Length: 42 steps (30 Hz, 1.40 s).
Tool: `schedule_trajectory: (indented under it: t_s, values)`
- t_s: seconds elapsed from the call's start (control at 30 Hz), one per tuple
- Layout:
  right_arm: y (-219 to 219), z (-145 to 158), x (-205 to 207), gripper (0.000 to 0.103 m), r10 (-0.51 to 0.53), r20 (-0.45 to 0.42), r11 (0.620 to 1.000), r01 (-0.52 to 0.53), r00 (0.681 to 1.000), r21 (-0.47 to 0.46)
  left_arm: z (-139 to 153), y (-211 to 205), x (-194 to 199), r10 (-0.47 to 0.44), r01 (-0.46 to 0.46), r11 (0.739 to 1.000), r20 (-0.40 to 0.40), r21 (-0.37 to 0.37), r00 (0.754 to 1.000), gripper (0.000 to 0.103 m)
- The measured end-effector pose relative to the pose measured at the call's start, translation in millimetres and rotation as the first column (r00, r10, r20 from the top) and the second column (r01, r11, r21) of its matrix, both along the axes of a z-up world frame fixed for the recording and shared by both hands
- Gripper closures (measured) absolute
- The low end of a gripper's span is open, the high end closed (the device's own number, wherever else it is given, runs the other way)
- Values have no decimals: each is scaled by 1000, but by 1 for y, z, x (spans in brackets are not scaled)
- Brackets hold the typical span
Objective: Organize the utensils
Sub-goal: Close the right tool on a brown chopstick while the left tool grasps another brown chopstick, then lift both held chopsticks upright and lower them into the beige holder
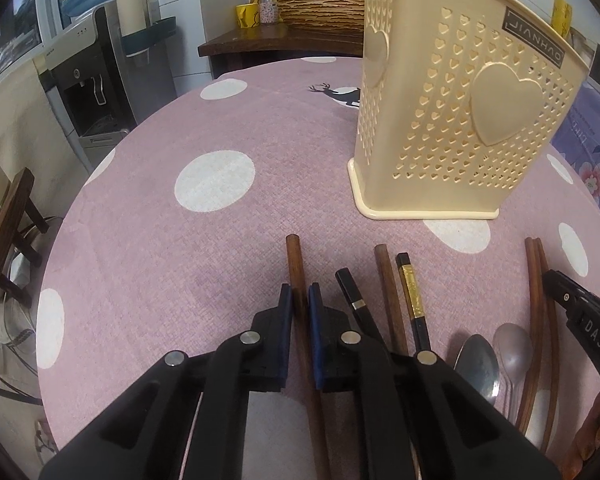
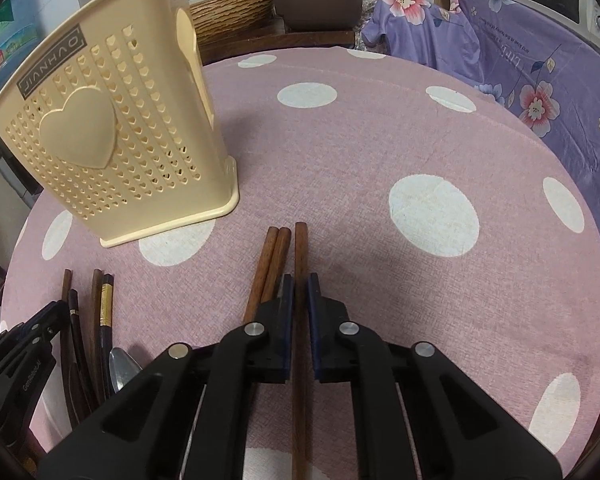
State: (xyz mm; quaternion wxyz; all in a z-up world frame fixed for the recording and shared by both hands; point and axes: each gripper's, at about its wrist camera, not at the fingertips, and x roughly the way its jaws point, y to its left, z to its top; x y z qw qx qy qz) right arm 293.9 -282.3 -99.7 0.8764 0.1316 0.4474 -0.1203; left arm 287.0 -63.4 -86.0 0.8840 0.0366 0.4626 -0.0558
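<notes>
Left tongs: our left gripper (image 1: 301, 294) sits at 6 o'clock in its own view, its blue pads narrowed on a single brown chopstick (image 1: 295, 264) that runs between them; we see pad against wood on both sides.
Right tongs: our right gripper (image 2: 300, 286) is likewise at 6 o'clock in its view, narrowed around another lone brown chopstick (image 2: 301, 248); whether the pads press it we cannot tell.
Holder: the cream utensil holder (image 1: 452, 120), pierced with small hearts, stands upright on the cloth at 1 o'clock from the left tongs and at 10 o'clock from the right tongs.
Loose row, left view: just right of the held stick lie a black chopstick with a silver band (image 1: 350, 290), a brown chopstick (image 1: 386, 280) and a black chopstick with a gold band (image 1: 410, 288).
Spoons: two metal spoons (image 1: 512, 346) lie bowls up at 4 o'clock, side by side.
Brown pair: two chopsticks (image 2: 274, 256) lie touching, just left of the right tongs' stick.
Table: we work on a round table with a pink cloth with white dots (image 2: 380, 140).
</notes>
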Motion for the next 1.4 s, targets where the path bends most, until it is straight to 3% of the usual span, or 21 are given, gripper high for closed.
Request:
schedule_trajectory:
  t_s: [0.13, 0.3, 0.47, 0.63, 0.77, 1.17, 1.3, 1.4]
  values:
    - [-4, 10, -4, 96, 11, 49, 1000, -12, 999, 17, 2, 7, 5, 10, -11, 999, -4, -44, 1000, 94]
    - [-12, 32, -16, 96, 39, 161, 998, -46, 986, 46, 23, 16, 0, 16, -10, 995, 58, -96, 998, 94]
    - [-18, 76, -38, 96, 86, 313, 995, -98, 946, 21, 84, 33, -16, 35, 3, 986, 226, -166, 973, 94]
    - [-23, 130, -65, 96, 134, 451, 991, -131, 883, -37, 141, 48, -35, 67, 12, 979, 372, -205, 926, 94]
    - [-24, 149, -75, 96, 146, 473, 989, -132, 869, -63, 157, 49, -42, 72, 10, 982, 428, -188, 901, 94]
    - [-28, 165, -73, 96, 165, 479, 986, -141, 862, -86, 169, 56, -38, 85, 8, 978, 438, -208, 895, 95]
    - [-24, 200, -62, 96, 184, 527, 983, -146, 830, -113, 200, 55, -32, 82, 30, 974, 466, -227, 881, 95]
    - [-18, 243, -48, 96, 196, 580, 980, -134, 791, -149, 242, 51, -25, 81, 54, 968, 505, -247, 859, 95]
